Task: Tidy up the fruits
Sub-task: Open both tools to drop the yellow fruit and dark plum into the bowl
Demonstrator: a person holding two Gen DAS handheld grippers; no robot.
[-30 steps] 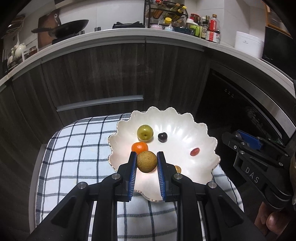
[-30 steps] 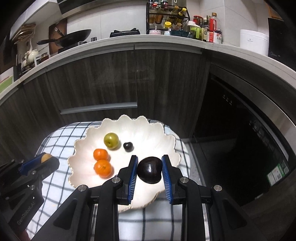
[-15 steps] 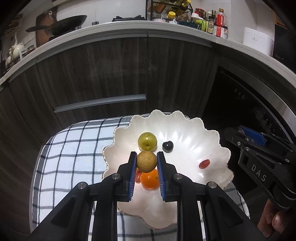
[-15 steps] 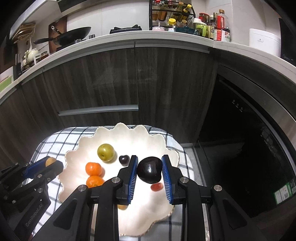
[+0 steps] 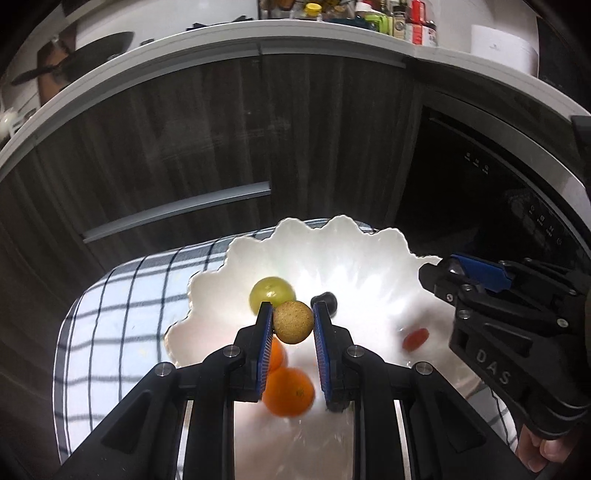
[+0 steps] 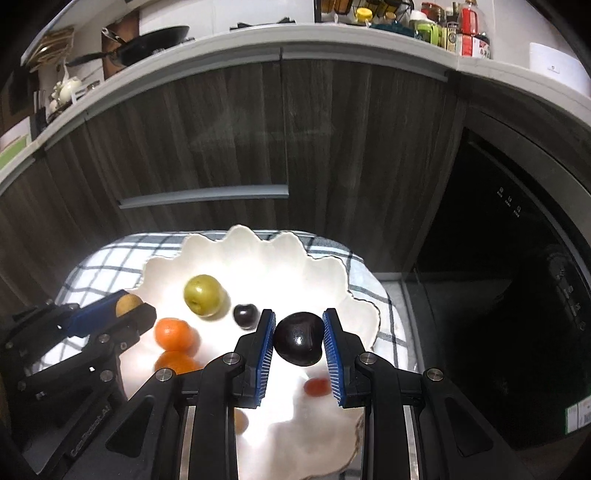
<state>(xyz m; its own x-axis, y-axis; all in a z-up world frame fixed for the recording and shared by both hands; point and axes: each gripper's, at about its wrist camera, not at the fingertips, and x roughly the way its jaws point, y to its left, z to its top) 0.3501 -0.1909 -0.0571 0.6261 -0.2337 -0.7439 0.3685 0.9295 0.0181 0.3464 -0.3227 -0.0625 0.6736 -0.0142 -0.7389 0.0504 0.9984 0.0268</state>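
A white scalloped bowl [image 5: 369, 258] sits on a checked cloth [image 5: 122, 295]. It holds a green fruit [image 5: 271, 293], two oranges [image 5: 288, 391], a small dark fruit [image 5: 328, 299] and a small red fruit [image 5: 415, 338]. My left gripper [image 5: 291, 325] is shut on a tan round fruit [image 5: 292, 321] above the bowl's near left part. My right gripper [image 6: 298, 341] is shut on a dark plum [image 6: 298, 343] above the bowl's [image 6: 258, 251] right part. The green fruit [image 6: 203, 300], the oranges [image 6: 174, 334] and the red fruit [image 6: 316, 386] also show in the right wrist view.
Dark wood cabinet fronts [image 5: 221, 147] with a grey handle [image 5: 177, 210] stand just behind the cloth. A dark appliance front [image 6: 498, 258] is to the right. The counter above carries a pan [image 6: 147, 40] and bottles [image 6: 443, 26].
Both grippers have moved forward over the bowl with their fruits still held. The bowl and its fruits now lie closer and lower in both views.
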